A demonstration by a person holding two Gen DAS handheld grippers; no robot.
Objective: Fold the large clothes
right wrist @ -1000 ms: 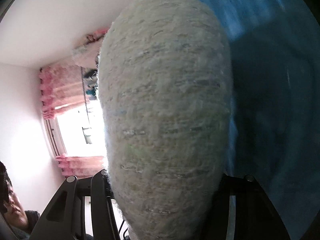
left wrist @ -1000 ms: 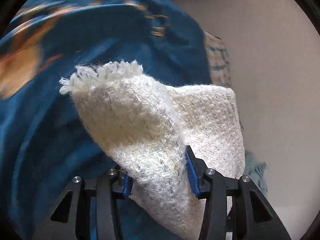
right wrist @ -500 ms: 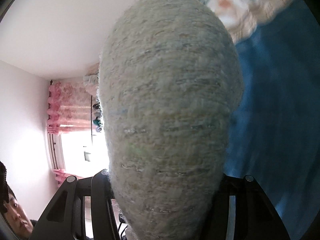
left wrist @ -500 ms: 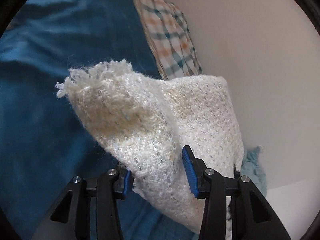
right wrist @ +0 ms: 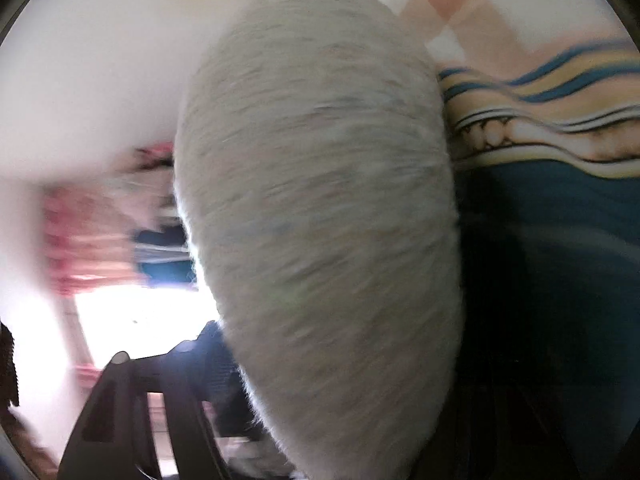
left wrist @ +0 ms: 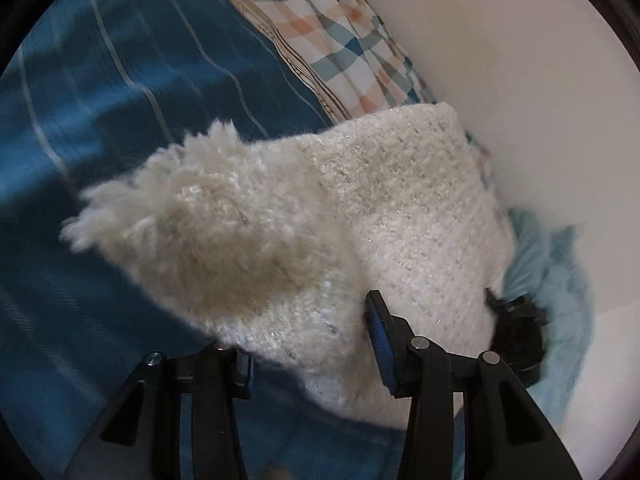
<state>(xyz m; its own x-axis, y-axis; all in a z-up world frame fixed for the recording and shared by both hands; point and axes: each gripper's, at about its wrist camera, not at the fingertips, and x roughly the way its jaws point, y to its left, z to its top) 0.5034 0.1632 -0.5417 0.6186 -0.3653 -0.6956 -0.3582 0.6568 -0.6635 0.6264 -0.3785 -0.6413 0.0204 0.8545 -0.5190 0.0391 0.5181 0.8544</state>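
A cream woolly knit garment (left wrist: 320, 232) with a fringed edge fills the middle of the left wrist view. My left gripper (left wrist: 312, 344) is shut on a fold of it and holds it above the blue bed cover (left wrist: 120, 100). In the right wrist view the same knit garment (right wrist: 320, 200) bulges out in front of the camera and hides most of the fingers. My right gripper (right wrist: 320, 392) is shut on it. Part of the other gripper's black body (left wrist: 516, 328) shows behind the garment at the right.
A checked pillow (left wrist: 344, 40) lies against the white wall (left wrist: 500, 80). A light blue cloth (left wrist: 552, 280) lies by the wall at the right. The right wrist view shows a window with pink curtains (right wrist: 72, 240), blurred, and the bedding's striped border (right wrist: 540, 120).
Both grippers have swung with the garment toward the pillow and wall. The checked pillow and striped border have come into fuller view. The right wrist view has tilted and blurred.
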